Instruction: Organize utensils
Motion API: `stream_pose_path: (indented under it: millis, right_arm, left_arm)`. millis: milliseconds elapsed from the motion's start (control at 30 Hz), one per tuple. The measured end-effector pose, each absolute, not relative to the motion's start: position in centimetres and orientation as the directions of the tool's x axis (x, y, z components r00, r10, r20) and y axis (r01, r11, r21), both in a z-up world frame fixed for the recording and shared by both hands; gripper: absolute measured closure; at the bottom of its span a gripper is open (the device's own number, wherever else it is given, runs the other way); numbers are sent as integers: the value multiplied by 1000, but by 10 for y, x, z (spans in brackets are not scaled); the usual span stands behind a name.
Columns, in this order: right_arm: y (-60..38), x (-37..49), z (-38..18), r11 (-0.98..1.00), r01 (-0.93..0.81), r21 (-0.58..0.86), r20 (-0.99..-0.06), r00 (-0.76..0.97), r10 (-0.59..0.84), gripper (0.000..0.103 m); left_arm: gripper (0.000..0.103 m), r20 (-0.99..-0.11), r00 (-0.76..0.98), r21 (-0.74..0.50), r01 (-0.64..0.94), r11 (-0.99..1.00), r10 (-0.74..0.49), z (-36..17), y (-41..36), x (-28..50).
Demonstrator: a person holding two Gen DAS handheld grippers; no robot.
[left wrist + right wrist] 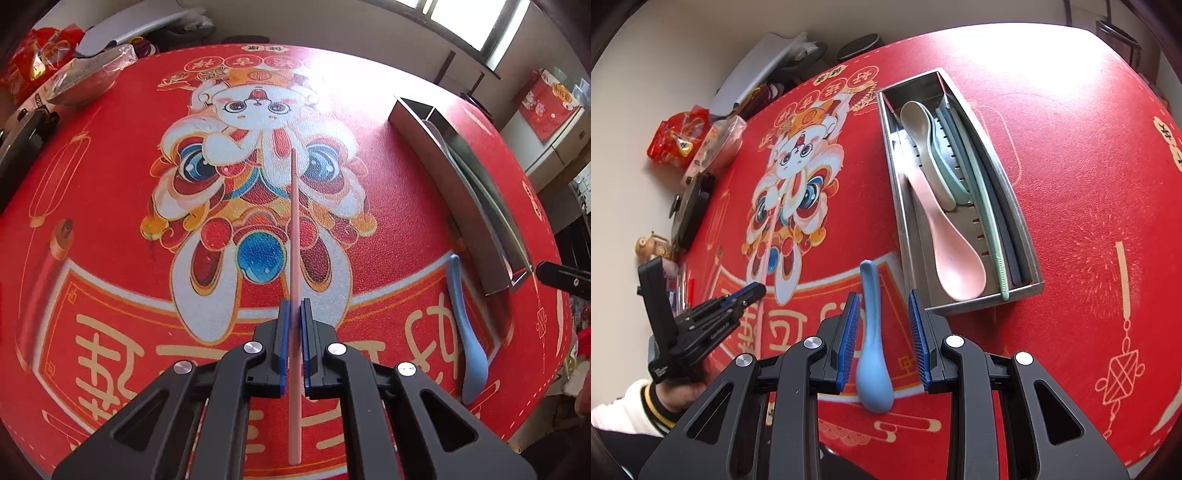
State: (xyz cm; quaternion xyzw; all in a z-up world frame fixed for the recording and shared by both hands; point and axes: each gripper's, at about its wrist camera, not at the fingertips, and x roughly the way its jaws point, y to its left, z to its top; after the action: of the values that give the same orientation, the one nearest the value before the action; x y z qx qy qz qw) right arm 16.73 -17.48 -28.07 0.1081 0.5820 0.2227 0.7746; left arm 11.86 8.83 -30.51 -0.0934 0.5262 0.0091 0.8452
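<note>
Most of the sorting looks done from where I sit: the steel tray (960, 299) on the far right of the red mat (1089, 184) already holds a beige spoon (916, 118), a pink spoon (945, 243), what seems to be a green spoon tucked under them, and a set of dark and mint chopsticks (988, 206) along its right wall. I judge two pieces are left. My left gripper (295, 314) has its blue pads pressed together on a pink chopstick (294, 221), which runs out ahead of the fingers over the lion print, so that one is picked up but not yet in the tray. My right gripper (882, 325) stands spread, its pads either side of the blue spoon (873, 350) without pressing it; the spoon lies flat on the mat just near the tray's near end. The left wrist view gives me the pinch itself and the chopstick's ridged tip, yet shows the tray only as an edge-on wall, contents mostly hidden. The right wrist view looks down into the tray and also catches the left gripper from outside, with a white sleeve (624, 410) behind it. I cannot tell whether a second pink chopstick lies anywhere.
</note>
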Motion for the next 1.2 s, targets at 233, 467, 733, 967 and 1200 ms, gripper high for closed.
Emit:
stream_pose_path:
  millis: [233, 467, 733, 967, 1200]
  right_arm:
    - [-159, 153, -281, 880, -237, 411, -863, 208, 459, 76]
    - [-146, 135, -288, 888, -231, 397, -879, 182, 440, 76]
    - [-135, 120, -323, 907, -180, 380, -904, 138, 406, 75]
    - [-138, 117, -344, 921, -122, 369, -912, 143, 384, 74]
    - [-127, 112, -346, 930, -124, 345, -923, 134, 360, 76]
  left_arm:
    - [97, -871, 475, -202, -110, 973, -127, -298, 101, 112]
    - [97, -859, 478, -230, -45, 972, -181, -299, 105, 108]
    - [97, -850, 467, -253, 40, 967, -242, -301, 111, 107]
    - [97, -844, 467, -262, 69, 963, -263, -301, 123, 104]
    - [97, -841, 463, -268, 90, 959, -278, -302, 130, 106]
